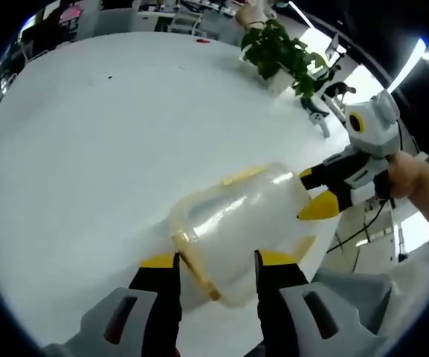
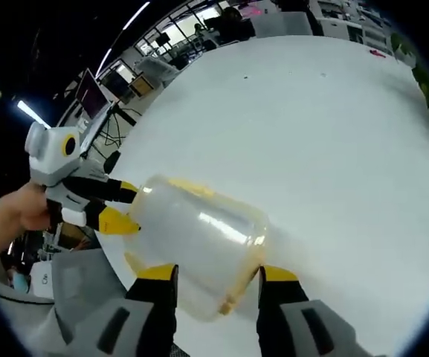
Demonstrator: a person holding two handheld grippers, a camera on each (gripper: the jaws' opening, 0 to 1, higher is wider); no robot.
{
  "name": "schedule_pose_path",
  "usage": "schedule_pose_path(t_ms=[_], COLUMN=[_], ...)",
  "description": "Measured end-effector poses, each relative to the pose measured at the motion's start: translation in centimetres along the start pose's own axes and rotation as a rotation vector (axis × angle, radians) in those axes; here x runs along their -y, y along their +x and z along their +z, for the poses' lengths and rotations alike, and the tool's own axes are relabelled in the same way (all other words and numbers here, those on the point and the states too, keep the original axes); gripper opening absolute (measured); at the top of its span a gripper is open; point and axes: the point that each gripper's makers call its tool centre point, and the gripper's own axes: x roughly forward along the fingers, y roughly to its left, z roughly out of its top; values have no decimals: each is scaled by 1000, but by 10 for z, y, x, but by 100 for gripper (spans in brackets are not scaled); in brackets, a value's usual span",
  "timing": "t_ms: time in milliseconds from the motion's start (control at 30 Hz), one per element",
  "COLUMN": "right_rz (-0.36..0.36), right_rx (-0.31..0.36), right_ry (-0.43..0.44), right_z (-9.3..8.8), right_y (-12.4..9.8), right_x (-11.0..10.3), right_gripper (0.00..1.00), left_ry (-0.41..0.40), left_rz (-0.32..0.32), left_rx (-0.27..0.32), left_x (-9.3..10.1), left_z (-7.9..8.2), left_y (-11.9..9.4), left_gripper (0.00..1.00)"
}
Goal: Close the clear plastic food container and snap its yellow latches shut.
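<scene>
Above the white table (image 1: 88, 163), we hold the clear container (image 1: 236, 223) between both grippers: left gripper (image 1: 215, 268) and right gripper (image 2: 215, 279) each clamp an end, jaws narrowed.

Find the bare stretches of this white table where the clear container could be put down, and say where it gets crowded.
The white table lies bare from the clear container to its far edge. The crowded corner holds the potted plant. Around the container both grippers close in: the left gripper at one end, the right gripper at the other.
</scene>
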Motion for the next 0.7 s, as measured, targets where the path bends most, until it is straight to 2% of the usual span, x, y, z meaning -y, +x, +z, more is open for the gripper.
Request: schedule_pose_path(t_ms=[300,367,433,533,600,700], right_rz=[-1,5,22,26,17,16], right_rx=[4,26,30,39,52,63], right_ry=[-29,-67,-70,-108,-178,-230], right_z=[-1,3,3,5,9,12], right_y=[-6,-9,-12,-16,-19,-24], right_x=[3,3,2,2,4,3], right_gripper=[34,34,34,32,29,28], left_ry=[65,71,117,168,201,247], left_rz=[11,6,17,37,32,31], left_rx=[7,6,6,1,10,23], left_x=[-2,0,-1,-5,-3,1], left_z=[0,-1,-2,-2,2,6], left_y=[-7,-11,-16,-19,-20,-21], left_gripper=[32,30,31,31,31,33])
